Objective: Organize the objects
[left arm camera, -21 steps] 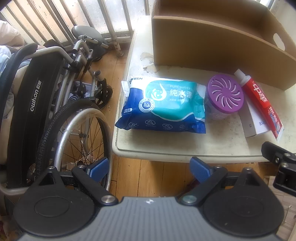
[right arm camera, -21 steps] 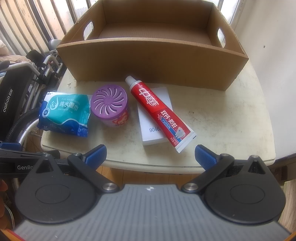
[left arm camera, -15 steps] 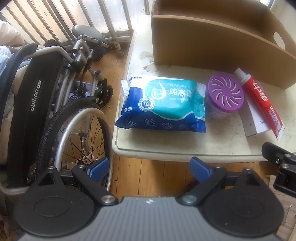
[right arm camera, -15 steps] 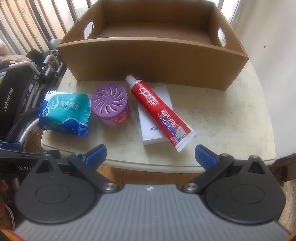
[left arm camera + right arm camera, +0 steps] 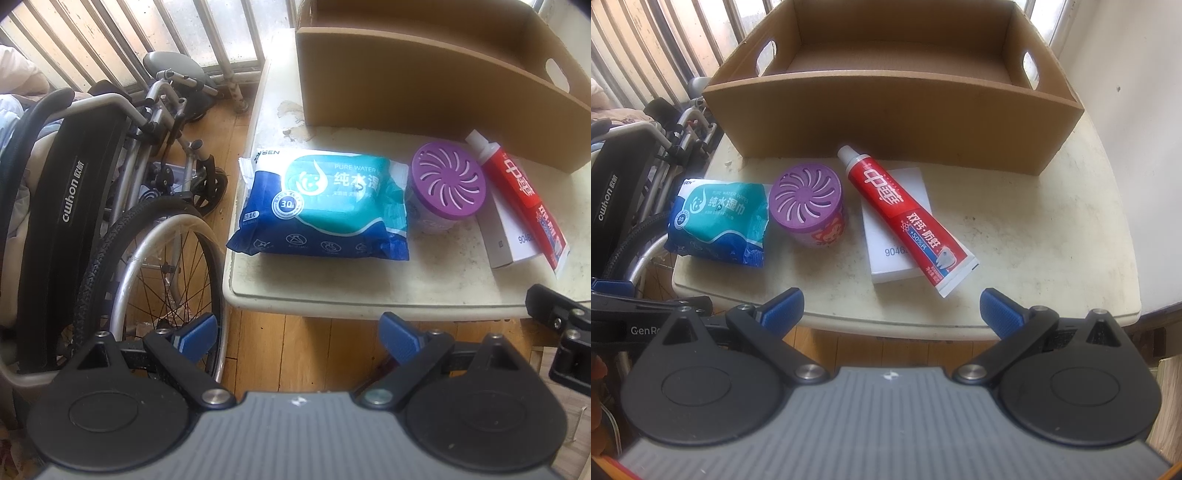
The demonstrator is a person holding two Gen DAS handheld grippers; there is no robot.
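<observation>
A blue pack of wet wipes [image 5: 325, 203] [image 5: 718, 218] lies at the left of the cream table [image 5: 1034, 236]. Right of it stands a purple-lidded air freshener [image 5: 447, 184] [image 5: 807, 201]. A red toothpaste tube [image 5: 905, 216] [image 5: 524, 195] rests across a flat white box [image 5: 886, 243] [image 5: 509, 240]. Behind them sits an empty cardboard box [image 5: 894, 107] [image 5: 424, 88]. My left gripper [image 5: 297, 338] hangs open before the table's front edge, below the wipes. My right gripper [image 5: 890, 308] is open at the front edge, below the toothpaste.
A folded wheelchair [image 5: 110, 206] stands close against the table's left side, with window bars [image 5: 110, 40] behind it. A white wall [image 5: 1137, 110] borders the table on the right. Wooden floor [image 5: 303, 354] shows below the table's front edge.
</observation>
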